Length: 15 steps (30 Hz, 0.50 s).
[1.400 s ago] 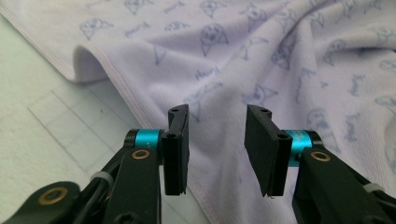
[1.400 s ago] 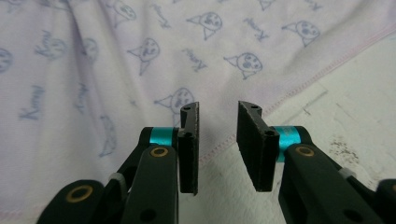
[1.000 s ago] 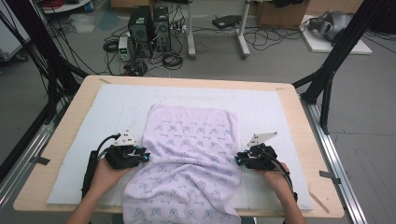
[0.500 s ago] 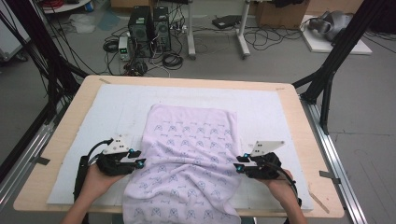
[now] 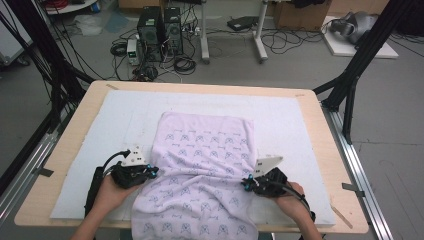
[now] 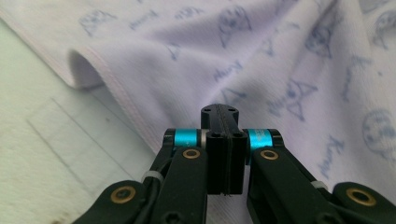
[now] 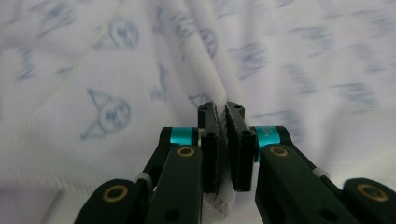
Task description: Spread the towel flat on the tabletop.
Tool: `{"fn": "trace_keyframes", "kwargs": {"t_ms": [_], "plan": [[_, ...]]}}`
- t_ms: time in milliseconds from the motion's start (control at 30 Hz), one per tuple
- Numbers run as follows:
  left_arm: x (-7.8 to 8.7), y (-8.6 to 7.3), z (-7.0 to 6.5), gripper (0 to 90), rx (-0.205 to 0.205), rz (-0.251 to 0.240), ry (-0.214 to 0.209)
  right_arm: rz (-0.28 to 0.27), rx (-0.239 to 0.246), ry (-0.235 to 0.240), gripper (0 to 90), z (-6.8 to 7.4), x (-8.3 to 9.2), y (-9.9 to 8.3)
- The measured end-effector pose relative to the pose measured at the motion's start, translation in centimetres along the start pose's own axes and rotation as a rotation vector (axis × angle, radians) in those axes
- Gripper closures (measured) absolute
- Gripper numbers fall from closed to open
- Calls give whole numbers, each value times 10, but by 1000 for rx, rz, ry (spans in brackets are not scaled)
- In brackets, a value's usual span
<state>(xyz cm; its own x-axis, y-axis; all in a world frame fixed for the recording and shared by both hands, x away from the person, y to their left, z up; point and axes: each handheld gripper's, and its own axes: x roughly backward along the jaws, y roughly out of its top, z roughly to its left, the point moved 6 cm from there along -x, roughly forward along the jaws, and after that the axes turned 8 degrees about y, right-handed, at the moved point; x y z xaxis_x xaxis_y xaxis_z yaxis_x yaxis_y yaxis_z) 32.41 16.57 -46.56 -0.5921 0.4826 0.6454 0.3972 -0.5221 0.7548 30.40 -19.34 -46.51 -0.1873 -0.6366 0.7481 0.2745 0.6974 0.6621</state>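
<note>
A lilac towel [image 5: 200, 145] with blue prints lies on the white mat [image 5: 295, 125], and its near end hangs over the table's front edge. My left gripper [image 5: 151, 171] sits at the towel's left edge. Its jaws have just closed and stand flush together over the towel [image 6: 289, 60], with no cloth showing between them [image 6: 219, 111]. My right gripper [image 5: 245, 183] is at the towel's right edge. Its jaws have also just closed, and a raised fold of the towel [image 7: 93, 74] is pinched between them [image 7: 220, 109].
The wooden table [image 5: 320, 107] carries the mat, with bare mat [image 6: 46, 140] left and right of the towel. Black frame posts [image 5: 350, 85] stand at the table's far corners. Computers and cables [image 5: 160, 30] lie on the floor behind.
My right gripper has moved nearer the person and a little inward, onto the towel's right edge. A crease now crosses the towel between the grippers. My left gripper has barely shifted.
</note>
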Motion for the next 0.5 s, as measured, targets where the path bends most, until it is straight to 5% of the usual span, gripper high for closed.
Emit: {"fn": "trace_keyframes", "kwargs": {"t_ms": [167, 300, 500], "plan": [[-8, 15, 14, 896, 23, -20, 45, 11, -28, -106, 848, -31, 10, 12], [-19, 13, 19, 895, 33, 18, 45, 72, -72, -91, 783, -42, -6, 6], [1, 19, 14, 751, 38, -52, 24, -27, -91, -97, 655, -39, 8, 10]]}}
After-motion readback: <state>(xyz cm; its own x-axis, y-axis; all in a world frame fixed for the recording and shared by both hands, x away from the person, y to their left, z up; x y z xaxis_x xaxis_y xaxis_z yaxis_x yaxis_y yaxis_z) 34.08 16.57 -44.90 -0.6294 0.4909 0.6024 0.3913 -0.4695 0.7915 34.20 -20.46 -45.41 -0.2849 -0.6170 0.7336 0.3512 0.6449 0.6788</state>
